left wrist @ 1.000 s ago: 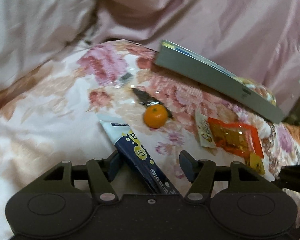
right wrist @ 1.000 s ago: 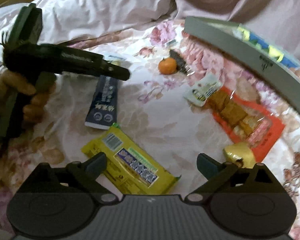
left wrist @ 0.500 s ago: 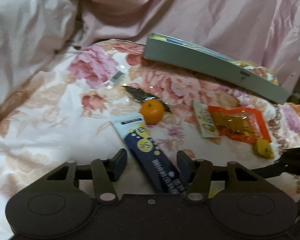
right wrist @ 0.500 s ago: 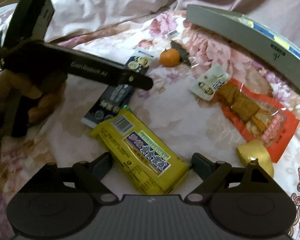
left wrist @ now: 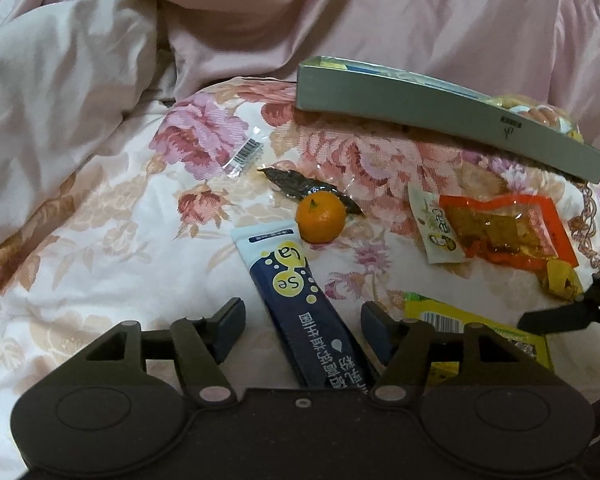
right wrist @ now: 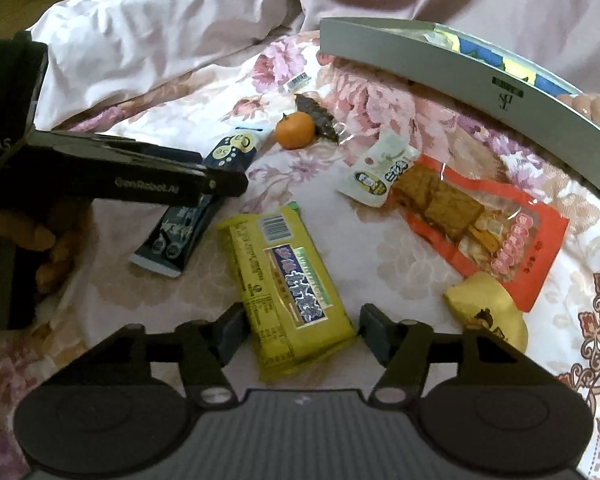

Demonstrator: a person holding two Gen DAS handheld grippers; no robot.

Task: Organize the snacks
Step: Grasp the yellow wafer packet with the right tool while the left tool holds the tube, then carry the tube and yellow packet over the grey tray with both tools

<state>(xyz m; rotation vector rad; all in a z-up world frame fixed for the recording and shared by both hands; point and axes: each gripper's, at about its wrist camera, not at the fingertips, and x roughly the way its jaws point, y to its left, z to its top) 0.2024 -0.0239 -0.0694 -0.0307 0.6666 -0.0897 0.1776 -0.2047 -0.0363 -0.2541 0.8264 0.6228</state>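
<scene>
— Where was the left hand-held gripper (left wrist: 302, 326)?
— Spread around the blue sachet (left wrist: 300, 300) on the bed (left wrist: 100, 248) (not touching).
— The right hand-held gripper (right wrist: 300, 332)?
— Spread too, straddling the yellow pack (right wrist: 288, 292); tray (right wrist: 440, 76) beyond.

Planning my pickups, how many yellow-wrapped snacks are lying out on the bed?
2: a long yellow packet between the right tool's fingers, and a small yellow candy beside the orange pouch. The box may hide more.
</scene>
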